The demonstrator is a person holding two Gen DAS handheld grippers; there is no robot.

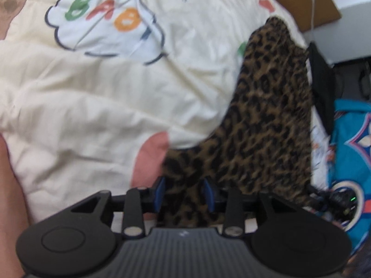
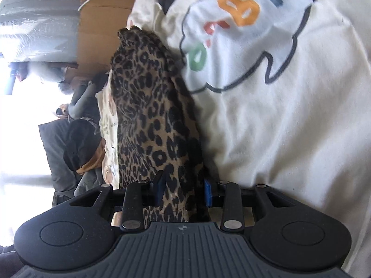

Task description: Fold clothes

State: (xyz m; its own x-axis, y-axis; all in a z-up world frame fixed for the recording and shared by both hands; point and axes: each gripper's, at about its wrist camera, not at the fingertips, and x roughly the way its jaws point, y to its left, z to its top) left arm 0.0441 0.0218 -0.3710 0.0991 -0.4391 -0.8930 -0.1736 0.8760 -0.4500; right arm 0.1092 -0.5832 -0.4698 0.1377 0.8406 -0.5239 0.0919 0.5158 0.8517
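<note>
A leopard-print garment (image 1: 266,120) runs from my left gripper (image 1: 184,193) up and to the right over a cream quilt (image 1: 92,106). The cloth passes between the blue-padded fingers (image 1: 160,192), which are shut on its near end. In the right wrist view the same leopard-print garment (image 2: 150,115) stretches away from my right gripper (image 2: 183,191), whose blue pads (image 2: 208,195) are shut on a bunched end of it. The garment hangs taut along the quilt's edge (image 2: 266,127).
The quilt carries a cloud print with coloured letters (image 1: 104,23). A cardboard box (image 1: 301,2) and a white cable lie beyond it. A blue patterned cloth (image 1: 352,143) and dark items sit at the right. Dark clothes (image 2: 74,143) are piled off the bed's side.
</note>
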